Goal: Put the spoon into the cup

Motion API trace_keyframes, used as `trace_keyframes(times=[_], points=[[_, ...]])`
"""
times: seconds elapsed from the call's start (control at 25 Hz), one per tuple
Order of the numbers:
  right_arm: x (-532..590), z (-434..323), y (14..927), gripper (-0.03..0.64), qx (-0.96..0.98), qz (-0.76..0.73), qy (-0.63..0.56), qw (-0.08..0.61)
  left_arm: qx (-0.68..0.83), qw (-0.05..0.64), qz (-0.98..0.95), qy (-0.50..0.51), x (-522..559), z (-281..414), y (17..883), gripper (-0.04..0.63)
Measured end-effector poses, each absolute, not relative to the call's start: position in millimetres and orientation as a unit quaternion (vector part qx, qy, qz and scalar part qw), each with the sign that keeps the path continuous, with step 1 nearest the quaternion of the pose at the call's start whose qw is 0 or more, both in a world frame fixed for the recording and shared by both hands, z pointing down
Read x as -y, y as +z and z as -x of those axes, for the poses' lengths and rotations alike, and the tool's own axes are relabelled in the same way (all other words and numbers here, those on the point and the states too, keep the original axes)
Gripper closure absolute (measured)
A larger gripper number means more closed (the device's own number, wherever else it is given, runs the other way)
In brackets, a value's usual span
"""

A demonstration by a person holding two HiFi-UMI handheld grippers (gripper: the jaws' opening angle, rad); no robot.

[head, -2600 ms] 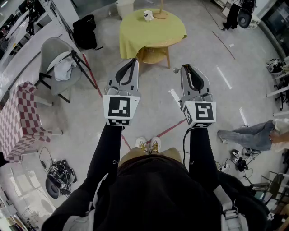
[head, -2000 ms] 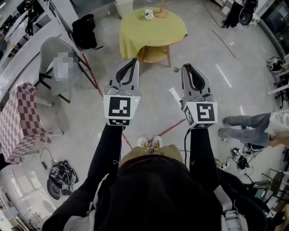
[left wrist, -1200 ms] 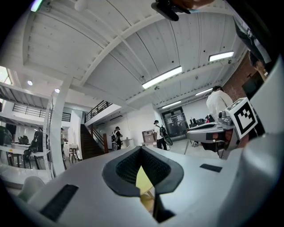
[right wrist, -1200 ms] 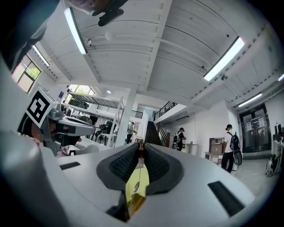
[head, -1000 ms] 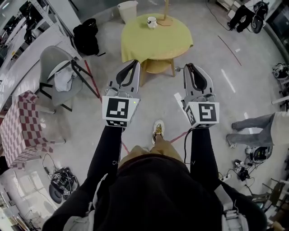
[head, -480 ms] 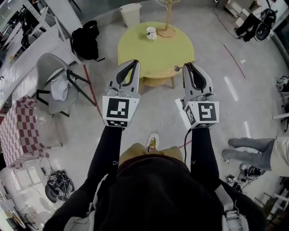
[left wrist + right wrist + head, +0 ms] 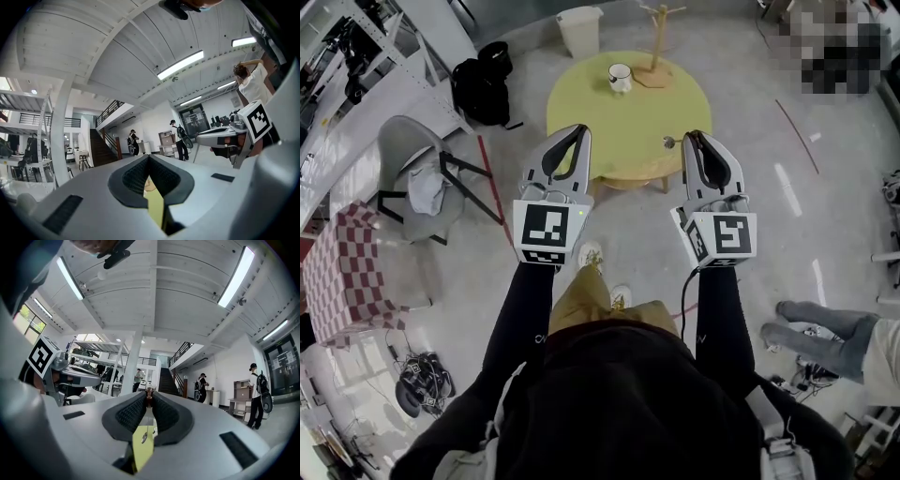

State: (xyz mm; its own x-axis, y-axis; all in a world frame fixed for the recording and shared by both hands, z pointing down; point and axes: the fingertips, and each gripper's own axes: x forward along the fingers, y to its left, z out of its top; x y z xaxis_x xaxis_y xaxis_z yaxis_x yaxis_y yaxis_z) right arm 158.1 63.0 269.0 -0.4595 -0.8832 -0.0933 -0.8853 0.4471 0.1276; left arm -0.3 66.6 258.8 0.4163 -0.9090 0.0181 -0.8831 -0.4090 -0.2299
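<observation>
As seen from the head view: two grippers held out level, side by side, with a round table (image 7: 598, 120) in a yellow cloth close ahead of the tips.

Right gripper (image 7: 694, 137): jaws nipped together on the thin handle of one small metallic spoon (image 7: 669, 142), with the bowl poking out to the left of the tips. In the right gripper view, handle caught at the tips and bowl showing lower down in the gap between the pads.

Left gripper (image 7: 578, 129): jaws pressed together at the tips, nothing between them.

On the far side of the table, well apart from the spoon: one white cup (image 7: 620, 77), upright, beside one wooden peg stand (image 7: 655, 67).

Likely handling of the spoon: light and stiff, with a smooth, narrow handle apt to swivel or slide in a two-pad pinch. Best kept clamped near the handle end, for a bowl-first entry.

Likely handling of the cup: rigid, breakable, and light enough to skid or tip if knocked at the rim. Best approached from straight above the mouth.

Counted: two grippers, one spoon, one cup, one table, one stand. Spoon not yet in the cup.
</observation>
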Motion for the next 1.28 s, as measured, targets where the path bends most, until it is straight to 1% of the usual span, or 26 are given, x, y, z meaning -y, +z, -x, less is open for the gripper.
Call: trace_keyframes(times=[0.24, 0.76, 0.92, 1.28], points=[[-23.5, -148.1, 276.1, 0.557, -0.848, 0.523, 0.078, 0.001, -0.527, 0.087, 0.842, -0.070, -21.5, 5.2, 270.4, 0.580], [109.3, -106.8, 267.8, 0.557, -0.832, 0.550, 0.079, -0.006, -0.493, 0.083, 0.864, -0.065, 125.4, 37.8, 271.4, 0.580], [147.2, -97.9, 273.0, 0.557, -0.823, 0.563, 0.072, -0.020, -0.475, 0.081, 0.874, -0.064, 166.4, 44.2, 271.6, 0.580], [192.0, -79.3, 291.1, 0.557, -0.815, 0.574, 0.066, -0.034, -0.445, 0.068, 0.890, -0.064, 215.3, 47.6, 290.7, 0.580]])
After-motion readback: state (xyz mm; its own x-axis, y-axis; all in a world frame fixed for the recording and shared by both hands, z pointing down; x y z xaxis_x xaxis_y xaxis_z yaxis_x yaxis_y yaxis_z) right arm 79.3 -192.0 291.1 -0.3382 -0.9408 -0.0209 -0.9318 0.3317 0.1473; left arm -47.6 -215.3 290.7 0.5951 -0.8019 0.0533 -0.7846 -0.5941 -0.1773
